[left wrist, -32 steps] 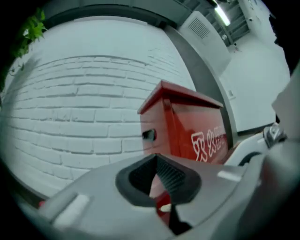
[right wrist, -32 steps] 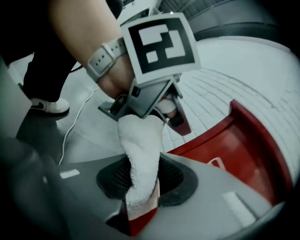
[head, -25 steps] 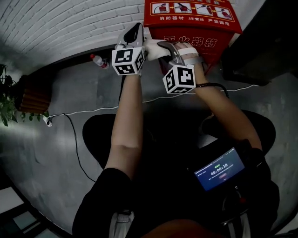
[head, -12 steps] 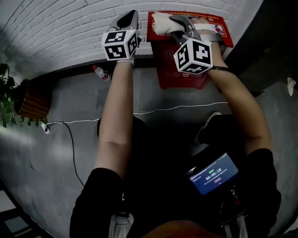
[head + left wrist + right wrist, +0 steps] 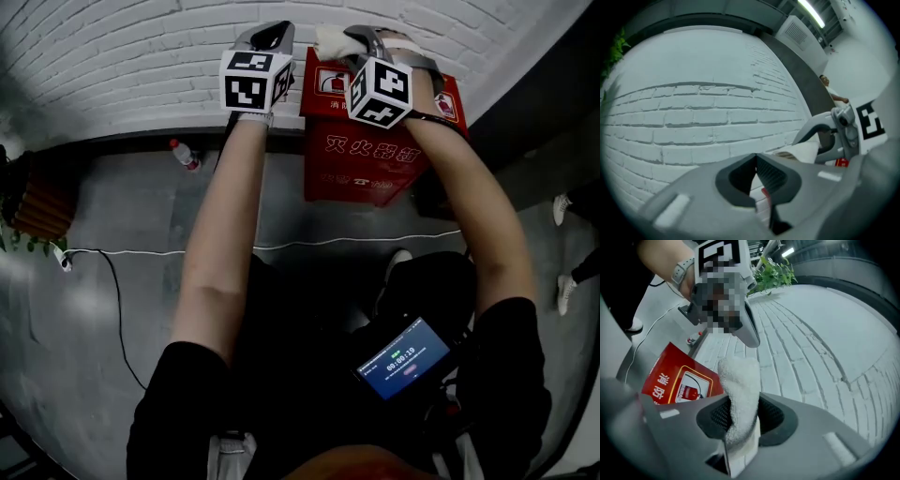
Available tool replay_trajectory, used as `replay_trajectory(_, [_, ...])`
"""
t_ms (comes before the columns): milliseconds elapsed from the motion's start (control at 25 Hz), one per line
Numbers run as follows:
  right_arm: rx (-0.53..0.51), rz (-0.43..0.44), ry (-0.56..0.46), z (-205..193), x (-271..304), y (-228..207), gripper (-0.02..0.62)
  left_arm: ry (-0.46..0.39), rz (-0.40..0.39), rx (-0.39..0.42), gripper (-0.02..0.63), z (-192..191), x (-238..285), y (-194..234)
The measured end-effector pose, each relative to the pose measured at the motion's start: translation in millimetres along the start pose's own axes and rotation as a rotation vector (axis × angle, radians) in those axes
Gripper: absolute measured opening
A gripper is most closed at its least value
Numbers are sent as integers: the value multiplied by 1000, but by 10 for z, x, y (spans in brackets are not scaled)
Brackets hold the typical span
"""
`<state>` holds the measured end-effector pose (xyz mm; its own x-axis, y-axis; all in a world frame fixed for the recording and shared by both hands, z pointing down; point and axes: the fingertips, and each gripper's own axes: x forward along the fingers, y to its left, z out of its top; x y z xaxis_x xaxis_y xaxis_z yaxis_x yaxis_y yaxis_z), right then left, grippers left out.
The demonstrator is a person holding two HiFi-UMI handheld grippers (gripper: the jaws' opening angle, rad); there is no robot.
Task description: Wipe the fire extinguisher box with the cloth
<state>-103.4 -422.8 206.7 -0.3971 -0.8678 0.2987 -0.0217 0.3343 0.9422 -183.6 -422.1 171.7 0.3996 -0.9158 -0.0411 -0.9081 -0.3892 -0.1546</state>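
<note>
The right gripper (image 5: 740,418) is clamped on the white cloth (image 5: 739,385), which stands up out of its jaws as a thick fold. In the head view it holds the cloth over the top rear edge of the red fire extinguisher box (image 5: 361,159), close to the white brick wall (image 5: 131,56); whether cloth and box touch cannot be told. The box stands on the grey floor (image 5: 112,281) at the foot of that wall. The left gripper (image 5: 267,33) is raised just beside the box's upper left corner, its jaws closed together with nothing between them. 1 plastic bottle (image 5: 183,155) sits by the wall, left of the box, and a thin white cable (image 5: 281,246) crosses the floor
</note>
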Motion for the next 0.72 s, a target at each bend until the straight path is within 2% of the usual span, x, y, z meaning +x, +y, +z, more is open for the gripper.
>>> replay_trajectory(120, [33, 51, 8, -53, 271, -71, 116, 40, -14, 2, -2, -41, 143, 55])
replay_trajectory(200, [6, 95, 21, -79, 428, -16, 117, 63, -18, -16, -2, -118, 206, 63])
replay_trajectory(320, [-30, 159, 31, -89, 601, 125, 114, 112, -22, 7, -2, -295, 297, 51])
replay_trajectory(480, [-86, 308, 62, -119, 677, 498, 106, 144, -41, 24, -2, -384, 359, -57])
replay_trajectory(720, [-155, 337, 68, -184, 622, 599, 97, 180, -60, 55, -2, -327, 419, -255])
